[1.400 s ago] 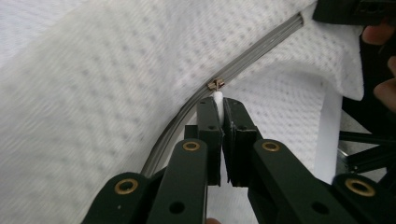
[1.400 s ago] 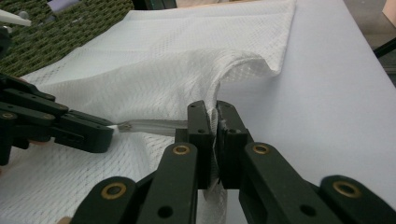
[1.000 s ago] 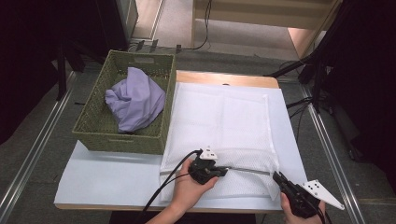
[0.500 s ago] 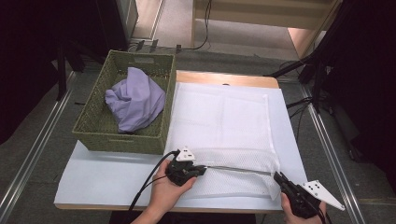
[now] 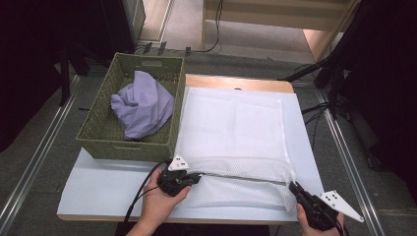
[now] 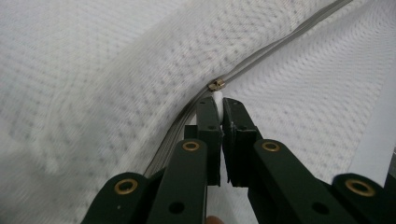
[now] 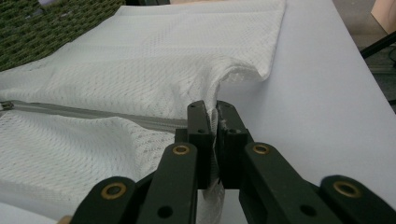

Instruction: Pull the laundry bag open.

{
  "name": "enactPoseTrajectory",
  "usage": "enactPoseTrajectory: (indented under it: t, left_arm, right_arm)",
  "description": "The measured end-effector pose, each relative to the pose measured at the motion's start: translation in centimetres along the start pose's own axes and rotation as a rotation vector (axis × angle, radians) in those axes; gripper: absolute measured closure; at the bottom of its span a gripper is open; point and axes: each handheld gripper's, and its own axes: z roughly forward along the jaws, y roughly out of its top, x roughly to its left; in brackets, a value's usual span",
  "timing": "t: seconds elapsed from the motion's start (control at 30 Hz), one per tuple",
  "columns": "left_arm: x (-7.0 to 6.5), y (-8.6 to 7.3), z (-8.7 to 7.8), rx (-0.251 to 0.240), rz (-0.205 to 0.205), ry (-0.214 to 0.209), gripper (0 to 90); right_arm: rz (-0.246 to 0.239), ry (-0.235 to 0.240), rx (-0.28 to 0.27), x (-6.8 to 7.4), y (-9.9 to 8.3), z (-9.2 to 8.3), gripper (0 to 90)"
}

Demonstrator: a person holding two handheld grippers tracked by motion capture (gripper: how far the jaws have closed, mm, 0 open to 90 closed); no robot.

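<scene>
One basket (image 5: 103,140) | holds purple cloth (image 5: 142,103) | mesh bag (image 5: 231,128) beside

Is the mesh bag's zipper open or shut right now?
Mostly open: the mesh bag shows parted zipper tapes behind the slider.

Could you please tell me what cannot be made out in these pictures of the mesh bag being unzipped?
- Zipper pull tab: left gripper view, mostly hidden between the left gripper jaws.
- Basket contents beneath the purple cloth: high view, cloth covers them.
- Mesh bag interior: high view, mesh too fine.
- Right gripper body: high view, cut by bottom edge.
</scene>
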Motion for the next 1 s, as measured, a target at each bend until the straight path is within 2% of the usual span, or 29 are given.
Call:
enactPoseTrajectory:
  t: [0.17, 0.37, 0.7, 1.0]
  left_arm:
    - [1.0, -0.9, -1.1, -0.003, -0.021, 0.019, 87.3]
    - [2.2, -2.0, -2.4, -0.012, -0.052, 0.014, 87.2]
    - [3.2, -3.3, -4.3, -0.026, -0.075, 0.037, 87.3]
    - [4.1, -4.1, -5.9, -0.03, -0.098, 0.042, 87.4]
  right_arm:
    - [0.003, -0.007, -0.004, -0.3, 0.0, -0.1, 87.6]
    - [0.006, -0.013, 0.001, -0.4, -0.1, -0.1, 87.7]
    - [0.01, -0.018, 0.011, -0.5, -0.2, -0.1, 87.7]
    - [0.013, -0.018, 0.03, -0.9, -0.4, 0.0, 87.7]
